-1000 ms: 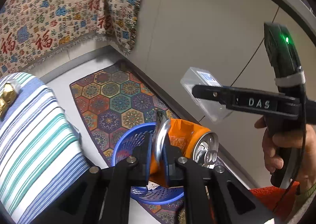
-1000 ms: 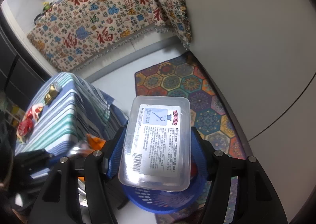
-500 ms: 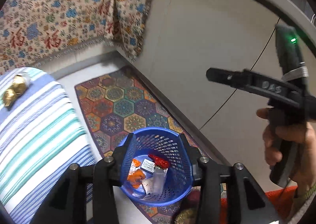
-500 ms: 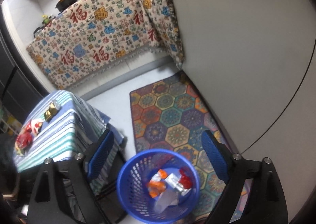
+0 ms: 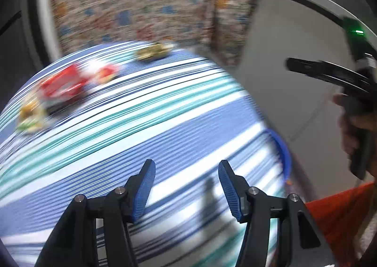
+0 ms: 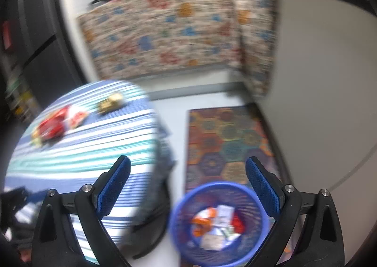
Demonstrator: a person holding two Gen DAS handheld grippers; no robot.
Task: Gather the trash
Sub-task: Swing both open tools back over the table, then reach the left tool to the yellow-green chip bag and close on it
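- Trash on the striped tablecloth (image 5: pixel 165 111): a red wrapper (image 5: pixel 62 85), a red-and-white packet (image 5: pixel 104 72) beside it, a gold-coloured wrapper (image 5: pixel 153 51) farther along, a yellow-green piece (image 5: pixel 30 116) near the cloth's left edge; all smeared by motion blur, print unreadable
- Blue mesh basket (image 6: pixel 186 250) stands on the floor beside the table, at the near end of the hexagon-patterned rug (image 6: pixel 226 135); inside it lie an orange crushed item (image 6: pixel 202 221), white labelled pieces (image 6: pixel 220 227) and a red scrap (image 6: pixel 236 222); exact kinds hard to make out
- Left gripper (image 5: pixel 186 169): jaws opening, nothing between the blue pads, striped cloth below them
- Right gripper (image 6: pixel 187 165): jaws spread wide and opening, nothing between them; the basket sits low between its fingers in view
- Left wrist view shows only an arc of the basket rim past the table edge; the person's hand (image 5: pixel 353 130) on the right gripper's handle is cut off at the frame's right
- Patterned throw (image 6: pixel 165 29) behind is blurred; dark pots above it indistinct
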